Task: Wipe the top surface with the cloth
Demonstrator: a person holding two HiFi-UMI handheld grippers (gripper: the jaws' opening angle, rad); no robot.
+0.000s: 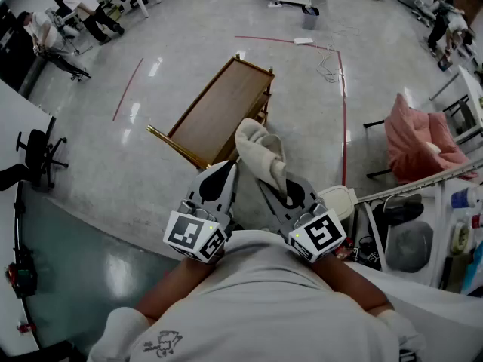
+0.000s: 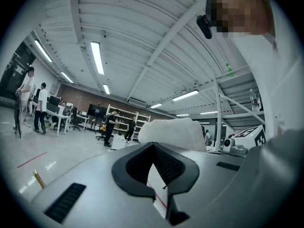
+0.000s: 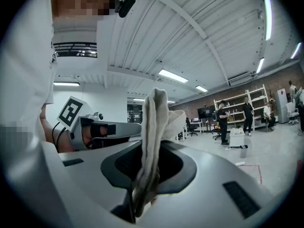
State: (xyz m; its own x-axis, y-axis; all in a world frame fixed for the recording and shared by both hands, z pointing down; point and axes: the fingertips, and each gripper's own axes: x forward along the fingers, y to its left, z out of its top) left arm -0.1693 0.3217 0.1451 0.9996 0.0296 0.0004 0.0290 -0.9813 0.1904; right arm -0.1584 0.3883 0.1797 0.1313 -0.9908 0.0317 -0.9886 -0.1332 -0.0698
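A wooden cart with a flat brown top (image 1: pixel 219 108) stands on the floor ahead of me, tilted in the head view. Both grippers are held close to my chest, well short of it and pointing up and forward. My right gripper (image 1: pixel 273 187) is shut on a cream cloth (image 1: pixel 263 151), which bunches up above its jaws. The cloth (image 3: pixel 154 127) runs upright through the closed jaws of the right gripper (image 3: pixel 145 175). My left gripper (image 1: pixel 230 166) is beside it, shut and holding nothing. From the left gripper (image 2: pixel 156 167) the cloth (image 2: pixel 173 132) shows just beyond its tips.
A red tape line (image 1: pixel 343 104) marks the floor round the cart. A pink draped chair (image 1: pixel 419 138) and a cluttered shelf (image 1: pixel 460 217) are on the right. A glass-topped table (image 1: pixel 68 262) and a black office chair (image 1: pixel 38 153) are on the left. People work at far desks.
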